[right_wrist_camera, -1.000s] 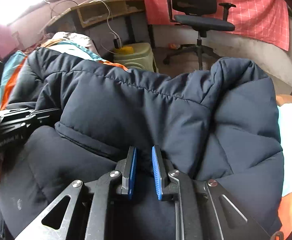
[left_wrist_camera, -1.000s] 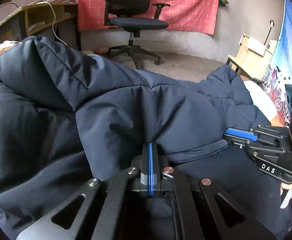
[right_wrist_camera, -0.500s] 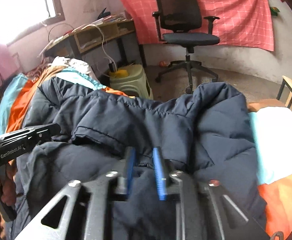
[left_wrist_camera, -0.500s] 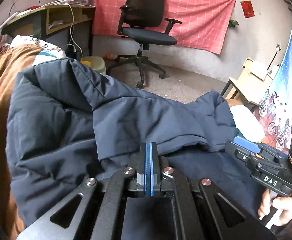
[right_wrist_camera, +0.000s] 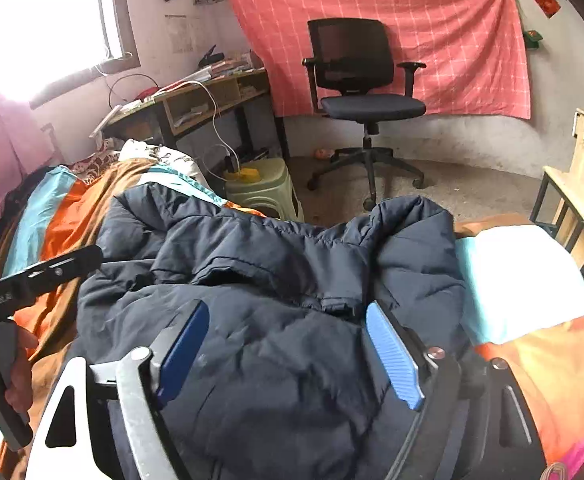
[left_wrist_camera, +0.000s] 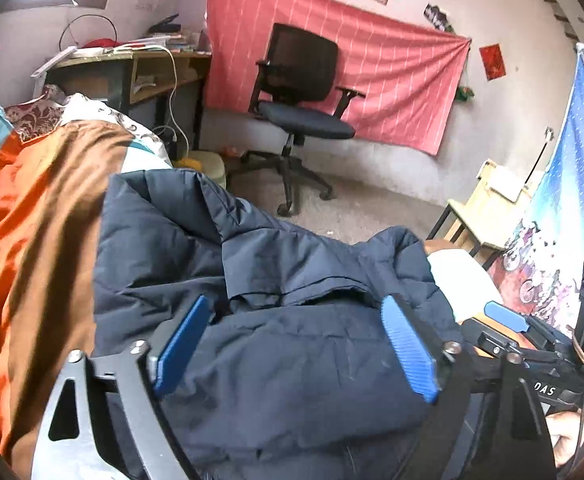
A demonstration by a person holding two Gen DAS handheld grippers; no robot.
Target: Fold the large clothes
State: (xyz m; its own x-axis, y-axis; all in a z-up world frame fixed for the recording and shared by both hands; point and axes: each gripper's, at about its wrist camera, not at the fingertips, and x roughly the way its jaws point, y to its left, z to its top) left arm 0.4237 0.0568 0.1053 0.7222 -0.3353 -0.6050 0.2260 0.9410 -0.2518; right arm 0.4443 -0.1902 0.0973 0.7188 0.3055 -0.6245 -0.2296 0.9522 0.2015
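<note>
Both risen and pulled back since a second ago; jaws, then pinched on the jacket's folded hem, have just been opening and now stand wide, gripping nothing, with only fabric lying below and between the blue pads.

Left gripper (left_wrist_camera: 295, 344): jaws spread, pads clear of the cloth. Right gripper (right_wrist_camera: 288, 348): same, jaws apart, nothing pressed. Seen also low at the right edge of the left view, and the left one low at the left edge of the right view, each held by a hand (right_wrist_camera: 10, 376).

Jacket (left_wrist_camera: 292, 280): dark navy, puffy, folded over itself, lying on the bed just ahead of and under both sets of jaws. Folded hem running crosswise just beyond the pads. Far edge of the jacket at the bed's far side, collar or hood corner bunched up ahead and to the right.

Bed (left_wrist_camera: 32, 220): orange, brown and pale blue cover, bare to the left of the left jaws; white and orange patch bare to the right of the right jaws (right_wrist_camera: 523, 280). Open room on both flanks.

Beyond the bed: grey floor, office chair (right_wrist_camera: 363, 92) straight ahead against a pink cloth (right_wrist_camera: 431, 32) on the wall. Counter (right_wrist_camera: 196, 100) ahead-left, cluttered with papers, a white cable hanging down. Green stool (right_wrist_camera: 268, 192) below it, yellow thing on top. Bright window far left. Wooden chair (right_wrist_camera: 575, 184) far right.
</note>
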